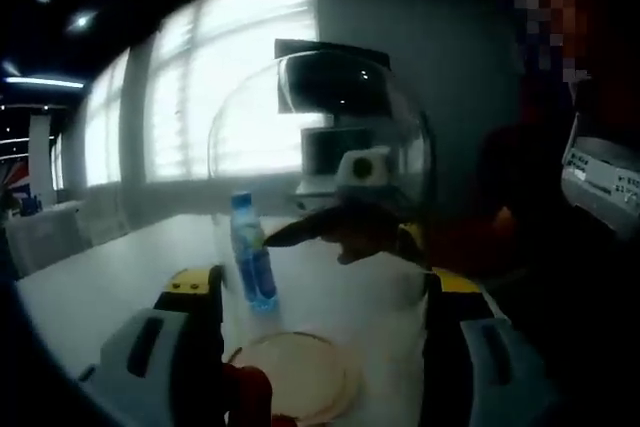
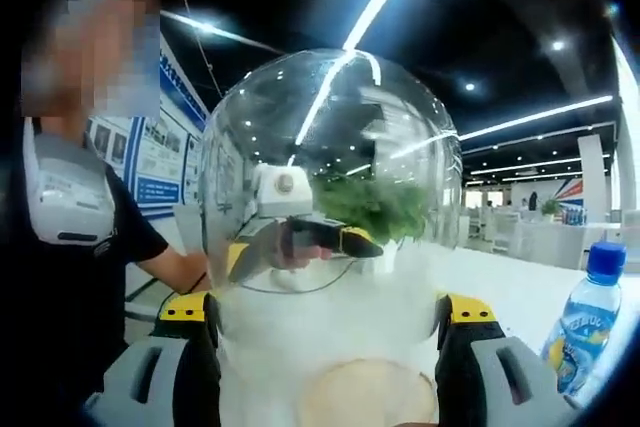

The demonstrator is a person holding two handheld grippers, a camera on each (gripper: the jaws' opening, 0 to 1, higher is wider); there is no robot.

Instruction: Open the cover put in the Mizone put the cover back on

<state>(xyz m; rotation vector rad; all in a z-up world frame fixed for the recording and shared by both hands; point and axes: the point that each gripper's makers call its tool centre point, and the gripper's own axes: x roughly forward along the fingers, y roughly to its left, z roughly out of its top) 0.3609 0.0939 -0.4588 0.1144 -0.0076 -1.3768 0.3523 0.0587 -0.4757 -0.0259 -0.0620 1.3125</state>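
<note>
A clear glass dome cover (image 1: 320, 137) (image 2: 330, 157) hangs between my two grippers, above a round wooden base (image 1: 295, 377) (image 2: 365, 392) on the white table. My left gripper (image 1: 320, 347) has a jaw against each side of the dome. From the opposite side, my right gripper (image 2: 325, 347) holds it the same way. Through the glass each view shows the other gripper. The blue Mizone bottle (image 1: 252, 257) (image 2: 585, 322) stands upright on the table, left of the dome in the left gripper view and at the far right in the right gripper view.
A person in a dark shirt (image 2: 70, 237) (image 1: 560, 197) stands close beside the table. A small red thing (image 1: 250, 397) lies by the base. White table surface (image 1: 120, 277) stretches past the bottle. A green plant (image 2: 385, 207) shows behind the dome.
</note>
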